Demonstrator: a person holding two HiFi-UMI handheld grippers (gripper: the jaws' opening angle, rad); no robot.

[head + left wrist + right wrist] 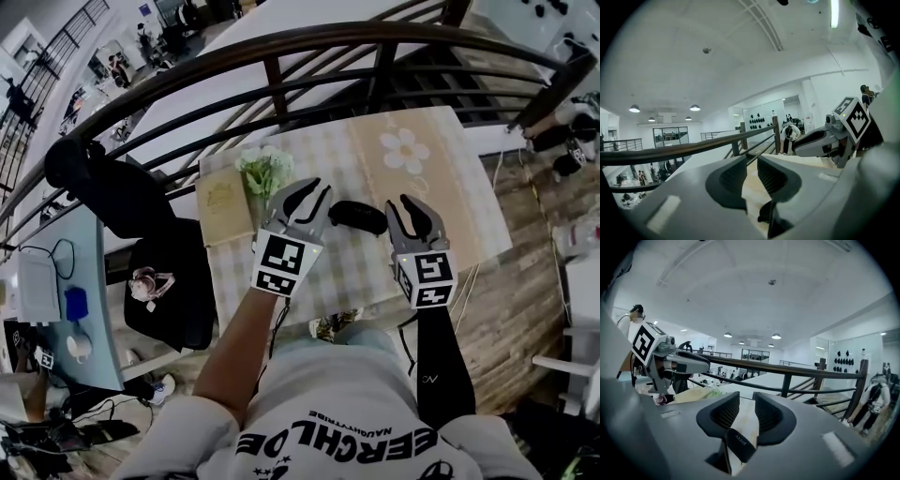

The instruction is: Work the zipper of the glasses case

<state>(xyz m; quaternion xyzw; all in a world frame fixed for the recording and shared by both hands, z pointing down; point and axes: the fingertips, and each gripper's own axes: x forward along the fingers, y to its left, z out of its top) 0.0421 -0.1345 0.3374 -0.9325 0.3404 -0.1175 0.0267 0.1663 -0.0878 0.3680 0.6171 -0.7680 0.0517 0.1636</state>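
Plainly, left gripper [319,193] and right gripper [401,204] are both open and empty, black glasses case [357,217] lying between them; a tab [739,444] at the right jaws reads roughly "SHEEY".

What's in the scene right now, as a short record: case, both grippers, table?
glasses case: black, lying on the checked tablecloth, untouched
zipper: too small to tell
left gripper: open, empty, above the cloth
right gripper: open, empty, above the cloth
also on table: flowers, flower-print mat
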